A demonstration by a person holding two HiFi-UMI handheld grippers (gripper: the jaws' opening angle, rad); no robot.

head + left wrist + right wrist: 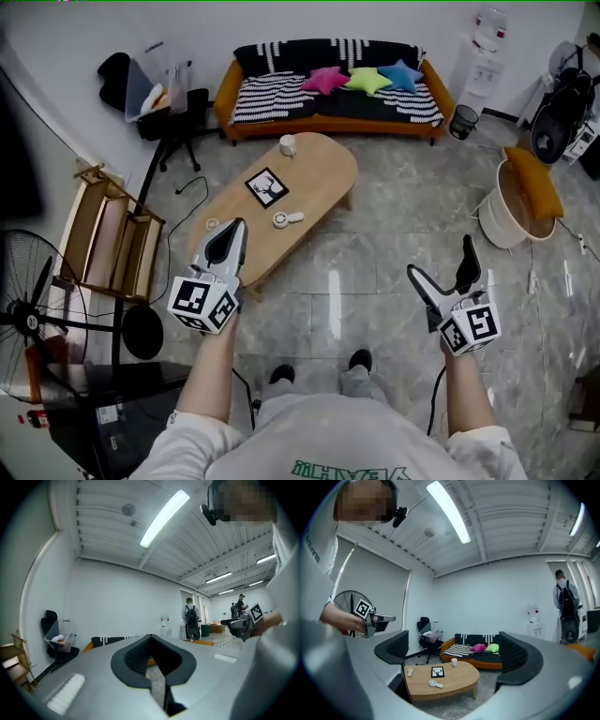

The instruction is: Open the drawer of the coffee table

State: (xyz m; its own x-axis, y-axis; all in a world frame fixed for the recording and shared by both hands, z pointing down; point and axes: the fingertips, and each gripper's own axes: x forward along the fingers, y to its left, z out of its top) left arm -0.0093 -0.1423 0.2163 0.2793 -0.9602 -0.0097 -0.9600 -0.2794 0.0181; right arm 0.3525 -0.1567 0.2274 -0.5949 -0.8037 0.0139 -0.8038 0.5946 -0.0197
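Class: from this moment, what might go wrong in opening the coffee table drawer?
1. The left gripper is shut; it may need opening before it can grip anything.
2. A jolted coffee table might tip the white mug.
3. The floor cable beside it could snag a foot.

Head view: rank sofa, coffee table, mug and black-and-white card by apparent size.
1. sofa, only slightly larger than the table, and farther from the camera, so this rank is unsure
2. coffee table
3. black-and-white card
4. mug

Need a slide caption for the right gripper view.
Right tool, open and empty, facing the oval coffee table, striped sofa behind it.
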